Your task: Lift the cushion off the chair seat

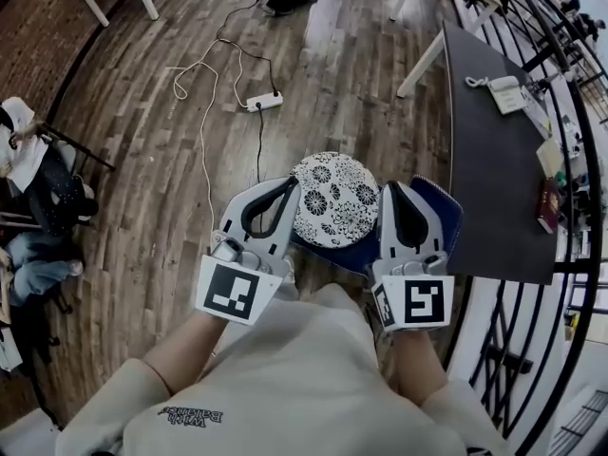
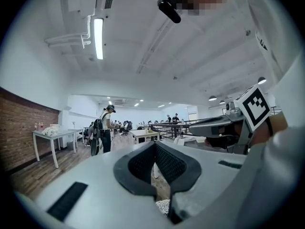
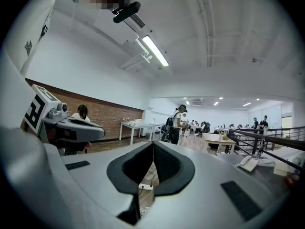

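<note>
A round cushion (image 1: 332, 198) with a black-and-white flower print lies flat on the blue chair seat (image 1: 353, 252), just below me. My left gripper (image 1: 290, 188) hangs over the cushion's left edge, and my right gripper (image 1: 394, 193) is over its right edge. Both point level and away from me, shut, with nothing between their jaws. In the left gripper view the jaw tips (image 2: 155, 144) meet, and a sliver of the cushion (image 2: 164, 205) shows beneath them. The right gripper view shows its tips (image 3: 153, 144) closed in the same way.
A dark table (image 1: 494, 160) with a white telephone (image 1: 506, 93) stands close on the right, and a black railing (image 1: 570, 283) runs behind it. A white power strip (image 1: 264, 102) with cables lies on the wood floor ahead. A seated person (image 1: 38, 188) is at the far left.
</note>
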Action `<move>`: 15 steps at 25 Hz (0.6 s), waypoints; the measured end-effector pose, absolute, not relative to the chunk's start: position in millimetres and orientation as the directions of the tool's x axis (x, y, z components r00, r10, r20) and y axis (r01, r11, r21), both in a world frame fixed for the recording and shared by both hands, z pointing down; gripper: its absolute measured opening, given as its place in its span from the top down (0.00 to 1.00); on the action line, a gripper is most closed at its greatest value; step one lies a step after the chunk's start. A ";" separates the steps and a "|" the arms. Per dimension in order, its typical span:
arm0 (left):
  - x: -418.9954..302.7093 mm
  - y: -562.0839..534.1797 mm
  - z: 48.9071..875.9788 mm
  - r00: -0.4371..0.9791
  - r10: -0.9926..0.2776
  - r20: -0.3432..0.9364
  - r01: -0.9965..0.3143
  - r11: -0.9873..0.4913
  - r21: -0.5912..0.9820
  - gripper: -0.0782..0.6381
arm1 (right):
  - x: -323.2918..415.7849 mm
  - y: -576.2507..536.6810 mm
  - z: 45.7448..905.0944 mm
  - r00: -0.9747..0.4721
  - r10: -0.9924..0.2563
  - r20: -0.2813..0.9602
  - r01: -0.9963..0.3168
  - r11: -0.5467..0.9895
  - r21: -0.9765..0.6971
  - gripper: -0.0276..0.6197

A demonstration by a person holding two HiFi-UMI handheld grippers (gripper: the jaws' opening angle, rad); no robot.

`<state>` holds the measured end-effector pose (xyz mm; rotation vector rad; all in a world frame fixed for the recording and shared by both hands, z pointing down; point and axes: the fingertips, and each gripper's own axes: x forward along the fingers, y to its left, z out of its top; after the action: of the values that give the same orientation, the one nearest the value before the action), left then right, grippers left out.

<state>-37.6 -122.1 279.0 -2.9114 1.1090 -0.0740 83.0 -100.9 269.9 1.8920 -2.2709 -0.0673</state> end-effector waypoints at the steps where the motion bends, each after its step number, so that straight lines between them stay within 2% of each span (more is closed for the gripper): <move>1: -36.4 -123.3 279.9 0.745 -0.667 0.037 -0.665 -0.745 -0.038 0.88 | 83.6 -103.2 270.0 -0.176 -0.978 0.113 -0.969 0.192 0.157 0.95; 9: -16.5 -125.4 284.6 0.743 -0.666 0.063 -0.663 -0.746 -0.066 0.88 | 91.8 -108.5 281.1 -0.233 -0.962 0.144 -0.958 0.253 0.139 0.95; 15: -6.7 -126.0 289.5 0.728 -0.682 0.079 -0.682 -0.731 -0.027 0.88 | 99.8 -111.4 291.9 -0.268 -0.950 0.162 -0.951 0.288 0.111 0.95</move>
<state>-6.7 -126.0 289.5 -2.9232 1.1536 -0.1308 99.8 -111.4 291.9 1.7654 -2.3560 0.0130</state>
